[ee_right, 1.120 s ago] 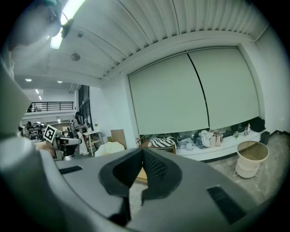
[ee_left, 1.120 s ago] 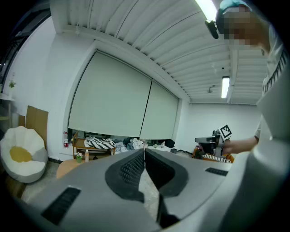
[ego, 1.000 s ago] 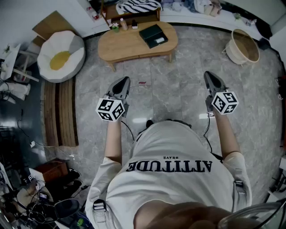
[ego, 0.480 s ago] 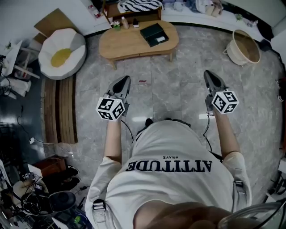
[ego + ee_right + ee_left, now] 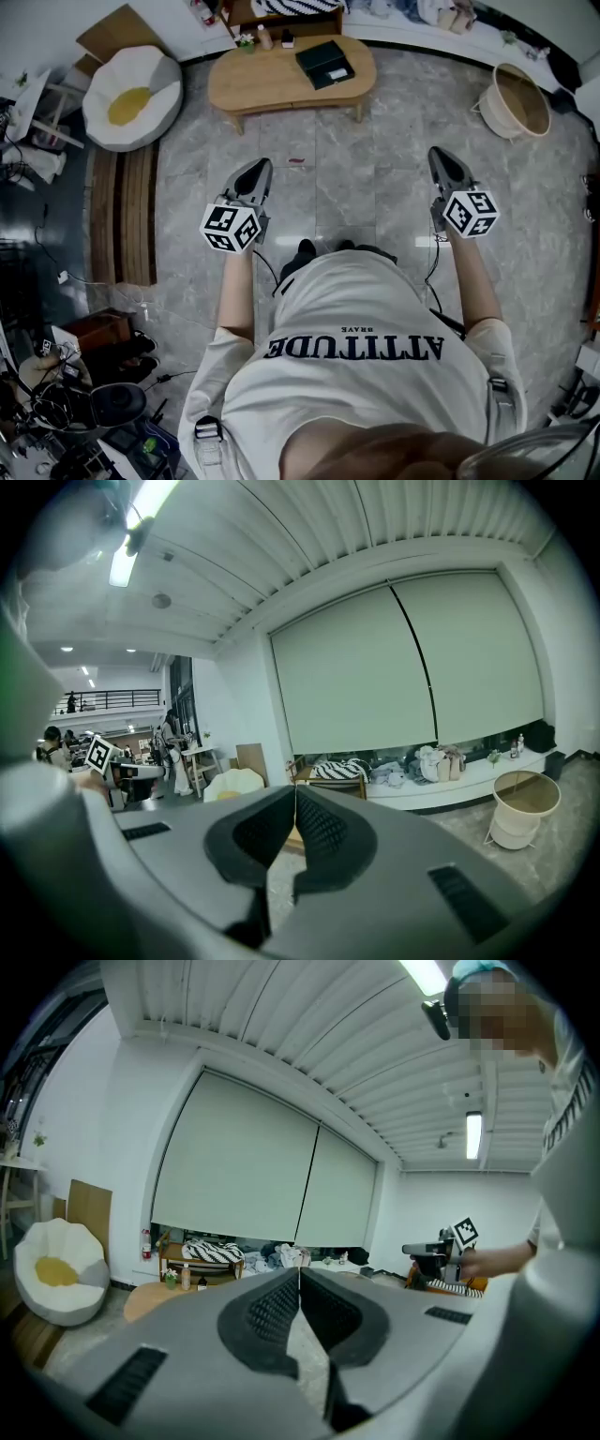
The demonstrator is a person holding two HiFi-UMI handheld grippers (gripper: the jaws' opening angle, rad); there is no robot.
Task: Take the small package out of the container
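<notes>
Over floor (image 5: 356, 187), short of far table (image 5: 272, 89): left gripper (image 5: 261, 169) & right gripper (image 5: 439, 156) jaws closed, empty. Approach step, prob.; next: reach dark box (image 5: 325, 64), likely the container, then open jaws.

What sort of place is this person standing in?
Probably a lab or studio dressed as a living room: a low wooden coffee table, an egg-shaped cushion seat and a woven basket stand on a tiled floor, while cables and equipment crowd one corner.
</notes>
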